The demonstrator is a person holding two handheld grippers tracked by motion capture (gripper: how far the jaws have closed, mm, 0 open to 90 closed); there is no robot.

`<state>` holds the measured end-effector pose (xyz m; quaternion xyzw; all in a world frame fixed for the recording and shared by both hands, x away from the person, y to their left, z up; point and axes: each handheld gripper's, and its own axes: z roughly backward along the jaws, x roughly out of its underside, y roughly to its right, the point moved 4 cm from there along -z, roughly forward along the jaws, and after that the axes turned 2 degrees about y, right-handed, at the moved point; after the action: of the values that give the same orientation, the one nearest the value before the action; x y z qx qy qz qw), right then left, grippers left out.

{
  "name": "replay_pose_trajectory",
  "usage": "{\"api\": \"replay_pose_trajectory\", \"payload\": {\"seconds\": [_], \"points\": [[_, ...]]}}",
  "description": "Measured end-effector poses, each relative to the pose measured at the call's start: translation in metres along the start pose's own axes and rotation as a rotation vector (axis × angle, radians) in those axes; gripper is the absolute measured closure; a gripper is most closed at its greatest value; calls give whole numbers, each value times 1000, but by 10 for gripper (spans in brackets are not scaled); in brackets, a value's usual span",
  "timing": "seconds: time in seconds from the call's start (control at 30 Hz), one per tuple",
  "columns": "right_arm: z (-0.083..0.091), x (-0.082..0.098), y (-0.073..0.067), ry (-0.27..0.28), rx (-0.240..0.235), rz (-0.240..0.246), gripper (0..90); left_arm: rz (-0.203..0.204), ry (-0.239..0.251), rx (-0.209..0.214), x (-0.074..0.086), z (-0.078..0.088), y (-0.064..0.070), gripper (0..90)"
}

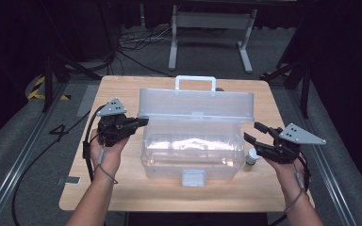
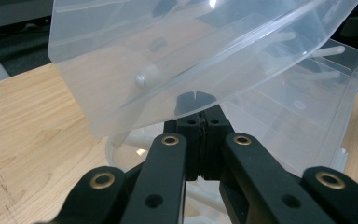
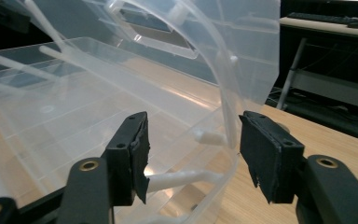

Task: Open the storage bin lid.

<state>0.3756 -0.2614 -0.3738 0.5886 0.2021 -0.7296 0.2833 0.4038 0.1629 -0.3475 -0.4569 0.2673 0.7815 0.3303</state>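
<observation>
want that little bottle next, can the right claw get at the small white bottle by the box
Probably yes: the small white bottle stands on bare table right beside the open right claw, outside the clear box.

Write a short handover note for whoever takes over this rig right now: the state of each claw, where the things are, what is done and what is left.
Left claw: shut, tips at the raised lid's left end; a grip cannot be confirmed.
Right claw: open, jaws astride the right end wall of the clear plastic box, pads not pressing.
Box: mid-table, lid tilted up at the back, front latch hanging loose.
A small white-capped bottle stands on the table by the box's right end.
Done: box unlatched, lid lifted.
Left, probably: whatever follows the opening, perhaps putting the bottle in.
</observation>
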Motion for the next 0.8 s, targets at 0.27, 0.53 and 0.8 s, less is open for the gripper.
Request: {"api": "replay_pose_trajectory", "payload": {"seconds": [0.27,0.53,0.8], "points": [[-9,-6,5,32,49,-75,363,0,-2,13,-2,-1,-1,890],[-21,-15,7,27,142,-113,332,-2,-3,19,-2,-3,-2,889],[-28,-25,4,34,200,-106,320,1,-4,24,-2,-3,-2,888]]}}
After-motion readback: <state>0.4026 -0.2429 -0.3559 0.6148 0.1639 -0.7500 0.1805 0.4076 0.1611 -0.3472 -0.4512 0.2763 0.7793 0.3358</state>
